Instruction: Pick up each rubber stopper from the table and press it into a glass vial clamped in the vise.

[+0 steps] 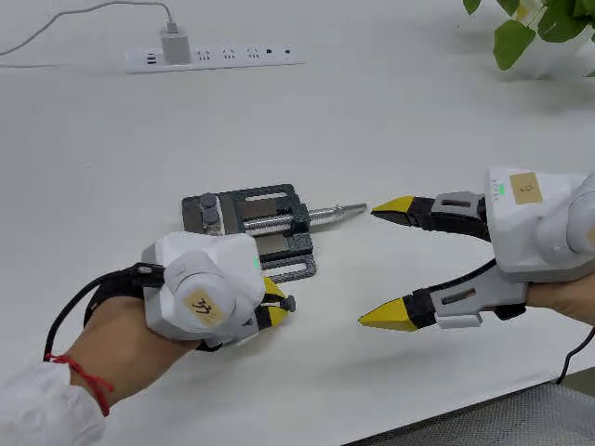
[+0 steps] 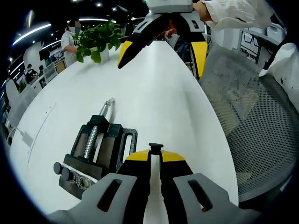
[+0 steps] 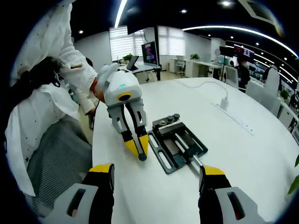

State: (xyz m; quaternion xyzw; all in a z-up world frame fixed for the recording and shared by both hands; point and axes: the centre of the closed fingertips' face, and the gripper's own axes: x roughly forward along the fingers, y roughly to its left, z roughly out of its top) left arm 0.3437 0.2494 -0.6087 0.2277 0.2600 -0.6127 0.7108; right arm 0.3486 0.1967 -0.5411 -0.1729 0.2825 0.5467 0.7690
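While my left gripper (image 1: 277,304) pinches a rubber stopper (image 1: 289,303) in its jaws, the vise (image 1: 251,228) sits just left of them. My right gripper (image 1: 369,267) is farther off, jaws spread open.

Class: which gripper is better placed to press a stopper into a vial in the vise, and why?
Left. The left gripper is shut on a small dark stopper right beside the vise. The right gripper is open and holds nothing.

White table (image 1: 400,130) carries dark vise (image 1: 270,223) near front edge; white power strip (image 1: 216,57) lies well apart, far side.
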